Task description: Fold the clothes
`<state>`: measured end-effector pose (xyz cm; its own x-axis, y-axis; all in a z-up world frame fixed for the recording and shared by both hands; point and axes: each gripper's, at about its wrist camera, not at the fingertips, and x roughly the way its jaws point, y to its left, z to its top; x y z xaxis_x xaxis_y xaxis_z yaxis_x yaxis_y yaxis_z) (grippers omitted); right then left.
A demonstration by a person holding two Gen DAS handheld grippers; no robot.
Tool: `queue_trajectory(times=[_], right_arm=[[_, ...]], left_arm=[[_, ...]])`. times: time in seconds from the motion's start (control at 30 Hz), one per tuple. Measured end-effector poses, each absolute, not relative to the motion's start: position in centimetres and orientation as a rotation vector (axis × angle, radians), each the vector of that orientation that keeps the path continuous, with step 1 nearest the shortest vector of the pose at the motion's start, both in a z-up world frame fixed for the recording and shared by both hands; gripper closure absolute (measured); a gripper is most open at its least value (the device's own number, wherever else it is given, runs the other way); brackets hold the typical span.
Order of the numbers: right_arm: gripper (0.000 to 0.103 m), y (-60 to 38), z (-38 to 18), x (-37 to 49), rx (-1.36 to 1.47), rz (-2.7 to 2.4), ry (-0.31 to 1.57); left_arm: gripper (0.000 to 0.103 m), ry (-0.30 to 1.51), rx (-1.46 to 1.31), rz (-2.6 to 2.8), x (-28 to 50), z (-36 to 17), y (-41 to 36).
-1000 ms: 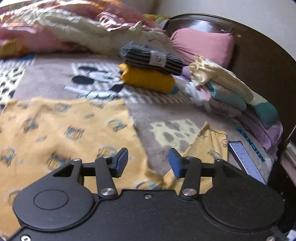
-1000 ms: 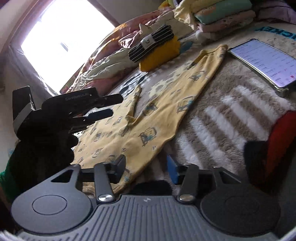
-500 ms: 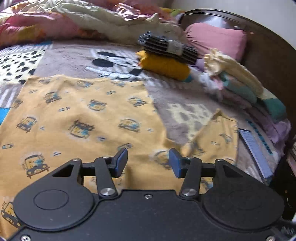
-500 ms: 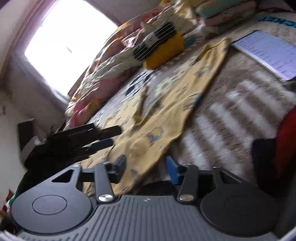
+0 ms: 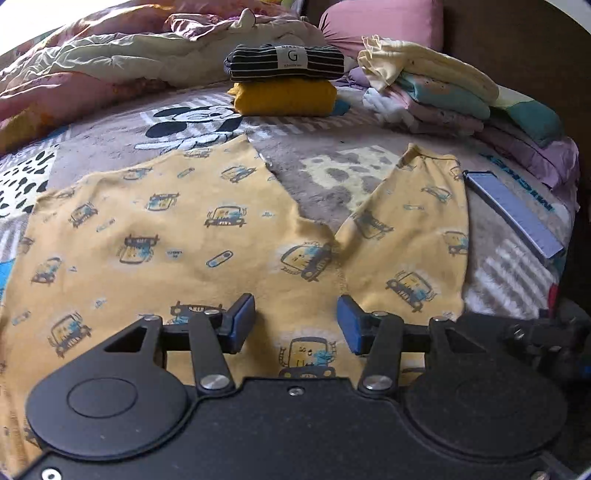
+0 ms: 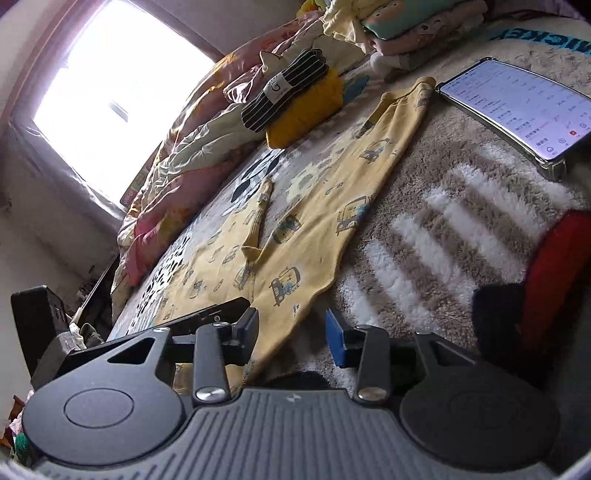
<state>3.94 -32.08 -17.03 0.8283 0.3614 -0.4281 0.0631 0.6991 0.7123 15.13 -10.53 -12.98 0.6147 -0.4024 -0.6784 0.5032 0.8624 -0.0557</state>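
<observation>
Across mid-frame in my left view the yellow pyjama trousers [image 5: 192, 236] lie flat on the blanket [image 5: 332, 177]; I've brought the left gripper [image 5: 295, 321] down over the waistband, jaws apart, right gripper [image 6: 291, 332] likewise empty.

A lit phone [image 6: 517, 110] lies on a Mickey Mouse blanket [image 5: 177, 125] near a pink pillow [image 5: 380, 22], rumpled quilt [image 5: 140, 51] and bright window [image 6: 110, 81].
</observation>
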Motion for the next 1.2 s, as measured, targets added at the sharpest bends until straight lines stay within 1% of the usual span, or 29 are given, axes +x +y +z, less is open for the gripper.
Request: queue_trajectory(times=[0.17, 0.3, 0.53, 0.6, 0.67, 0.7, 0.97, 1.2], right_arm=[[0.061, -32.0, -16.9, 4.0, 0.788, 0.182, 0.582], [0.061, -31.9, -16.9, 4.1, 0.782, 0.186, 0.581], [0.061, -32.0, -16.8, 3.8, 0.778, 0.185, 0.579], [0.056, -31.9, -16.8, 3.8, 0.774, 0.191, 0.577], [0.056, -31.7, -16.7, 3.8, 0.768, 0.199, 0.578], [0.056, -31.6, -16.7, 3.7, 0.764, 0.203, 0.580], [0.056, -31.2, -16.6, 3.5, 0.777, 0.225, 0.604], [0.057, -29.6, -15.5, 3.2, 0.678, 0.260, 0.598]], left_arm=[[0.053, 0.686, 0.207, -0.475, 13.7, -11.9, -9.9], [0.046, 0.738, 0.233, -0.462, 13.6, -13.6, -9.5], [0.046, 0.723, 0.165, -0.439, 13.5, -13.3, -9.0], [0.045, 0.725, 0.161, -0.438, 13.4, -13.3, -8.9], [0.044, 0.728, 0.157, -0.438, 13.3, -13.4, -8.9], [0.042, 0.729, 0.155, -0.438, 13.3, -13.4, -8.8], [0.042, 0.716, 0.111, -0.435, 12.6, -13.3, -8.1], [0.042, 0.690, 0.047, -0.428, 12.1, -12.8, -6.5]])
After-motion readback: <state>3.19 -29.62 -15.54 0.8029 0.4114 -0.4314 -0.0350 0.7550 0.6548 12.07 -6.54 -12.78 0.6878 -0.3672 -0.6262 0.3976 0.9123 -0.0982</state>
